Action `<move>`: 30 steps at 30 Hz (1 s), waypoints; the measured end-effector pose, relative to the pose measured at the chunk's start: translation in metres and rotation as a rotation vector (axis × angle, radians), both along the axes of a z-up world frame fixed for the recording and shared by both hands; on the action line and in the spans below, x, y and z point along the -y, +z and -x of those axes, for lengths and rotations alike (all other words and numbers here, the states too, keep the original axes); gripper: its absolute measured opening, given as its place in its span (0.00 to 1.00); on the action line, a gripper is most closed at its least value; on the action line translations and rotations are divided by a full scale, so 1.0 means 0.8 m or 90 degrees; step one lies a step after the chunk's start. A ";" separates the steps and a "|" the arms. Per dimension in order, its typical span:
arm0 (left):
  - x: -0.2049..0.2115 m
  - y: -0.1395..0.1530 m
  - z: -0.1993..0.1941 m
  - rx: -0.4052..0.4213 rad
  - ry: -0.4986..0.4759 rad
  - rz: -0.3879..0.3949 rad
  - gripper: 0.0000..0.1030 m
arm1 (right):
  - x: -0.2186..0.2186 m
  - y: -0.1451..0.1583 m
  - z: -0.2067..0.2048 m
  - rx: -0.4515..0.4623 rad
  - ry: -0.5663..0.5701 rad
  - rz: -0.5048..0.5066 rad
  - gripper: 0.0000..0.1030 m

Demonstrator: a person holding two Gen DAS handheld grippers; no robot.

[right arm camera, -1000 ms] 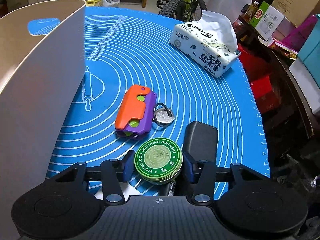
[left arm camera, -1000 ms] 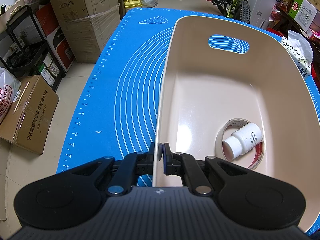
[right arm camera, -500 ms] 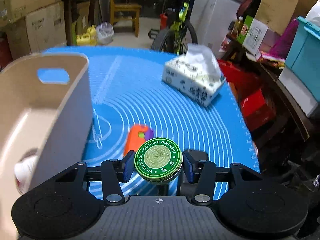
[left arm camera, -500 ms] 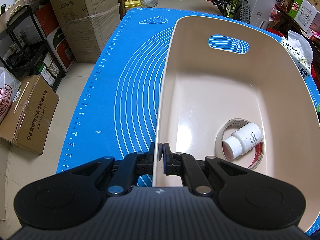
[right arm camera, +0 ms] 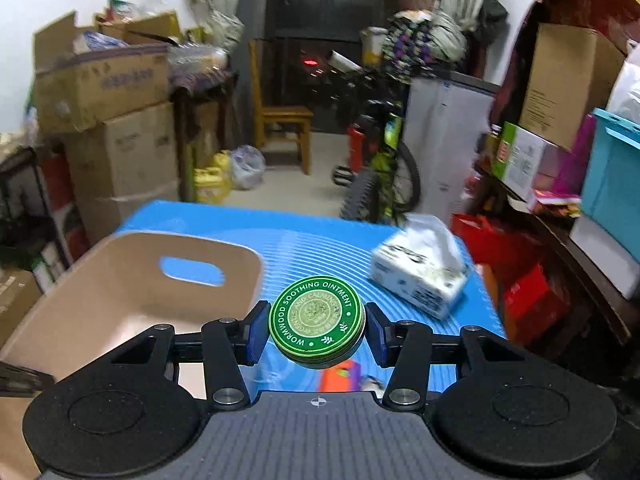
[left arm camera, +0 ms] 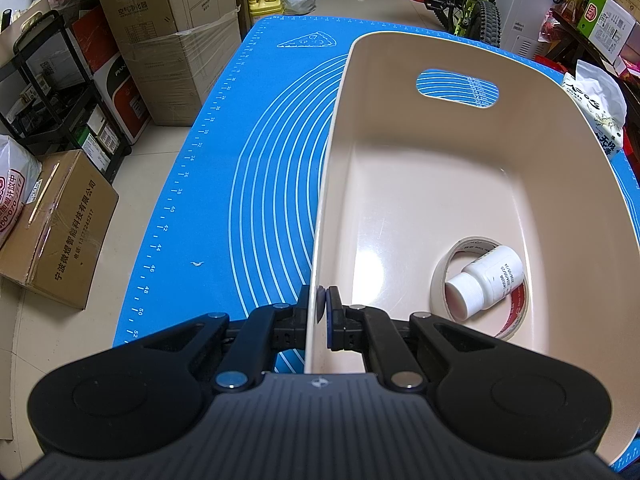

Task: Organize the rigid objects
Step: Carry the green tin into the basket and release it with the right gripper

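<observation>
The right gripper (right arm camera: 316,330) has its jaws closed about halfway, the pads pressing the rim of the green tin (right arm camera: 316,322) from both sides — the tin is clear of the mat (right arm camera: 352,248), lid up and facing the camera, roughly level. The relation that counts is tin to bin (right arm camera: 132,276): in the right wrist view the bin's open top lies to the left of the tin and below it, its near right wall just left of the left-hand pad. So the coming move, by my judgement, is a sideways carry to the left over that wall, then a descent into the bin.

The left gripper (left arm camera: 323,308) is squeezed nearly shut on the bin's left wall (left arm camera: 320,240), one pad outside and one inside, pinning the bin to the mat. It is at the bin already, but busy; the right hand is the one carrying.

Inside, a white bottle (left arm camera: 486,280) lies on its side across a tape roll (left arm camera: 512,320) at the near right of the floor — right under the wall the tin would cross. The far half of the floor is bare, so a release further in looks safer than one straight over the wall, where the tin might land on the bottle and tip.
</observation>
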State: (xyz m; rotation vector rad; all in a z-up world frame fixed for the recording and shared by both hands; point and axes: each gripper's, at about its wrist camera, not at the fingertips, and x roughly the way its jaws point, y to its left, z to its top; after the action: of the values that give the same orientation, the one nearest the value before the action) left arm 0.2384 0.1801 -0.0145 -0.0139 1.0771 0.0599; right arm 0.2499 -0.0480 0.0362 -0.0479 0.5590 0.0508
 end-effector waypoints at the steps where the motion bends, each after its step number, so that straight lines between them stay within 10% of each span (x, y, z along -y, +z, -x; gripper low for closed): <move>1: 0.000 0.000 0.000 0.000 0.000 0.000 0.08 | -0.004 0.002 0.002 0.004 0.010 -0.008 0.53; 30: -0.002 -0.001 0.000 0.000 -0.001 -0.003 0.07 | -0.139 -0.080 0.010 -0.196 0.272 0.073 0.53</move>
State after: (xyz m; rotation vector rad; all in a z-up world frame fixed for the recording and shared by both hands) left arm 0.2383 0.1817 -0.0157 -0.0090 1.0774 0.0614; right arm 0.2418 0.0633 -0.0281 -0.2748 0.8524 0.4478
